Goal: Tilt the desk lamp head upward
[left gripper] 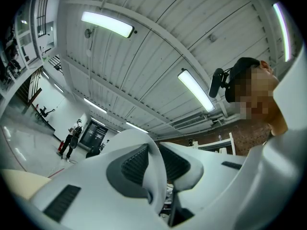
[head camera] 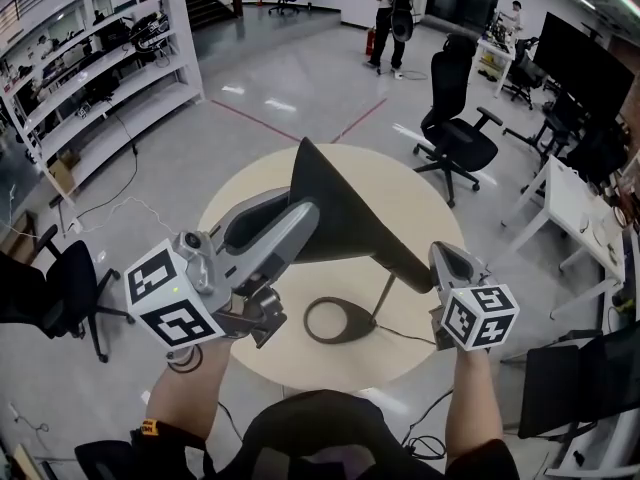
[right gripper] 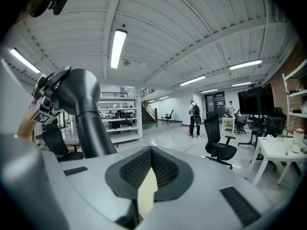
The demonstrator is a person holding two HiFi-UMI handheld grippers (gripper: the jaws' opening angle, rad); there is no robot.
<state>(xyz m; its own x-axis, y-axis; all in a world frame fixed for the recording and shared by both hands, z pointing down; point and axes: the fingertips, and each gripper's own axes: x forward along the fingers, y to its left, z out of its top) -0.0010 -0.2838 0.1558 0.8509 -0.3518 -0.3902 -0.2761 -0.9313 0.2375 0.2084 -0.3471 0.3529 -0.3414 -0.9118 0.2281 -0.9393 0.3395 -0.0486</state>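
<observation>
The lamp head (head camera: 350, 208) tilts above the counter (head camera: 235, 218). The left gripper (head camera: 305, 220) is just left of it and the right gripper (head camera: 442, 256) by its lower end. Both jaws are closed and empty.

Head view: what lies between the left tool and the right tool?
The dark desk lamp head, slanting between left tool and right tool, with its ring base beneath; the head view shows it.

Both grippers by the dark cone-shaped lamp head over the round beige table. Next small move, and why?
Probably re-aim the left gripper at the wide rim of the dark cone-shaped lamp head and open it. Its jaws are together and empty, pointing at the ceiling, lamp out of view. The right gripper, shut and empty, sits by the narrow end.
</observation>
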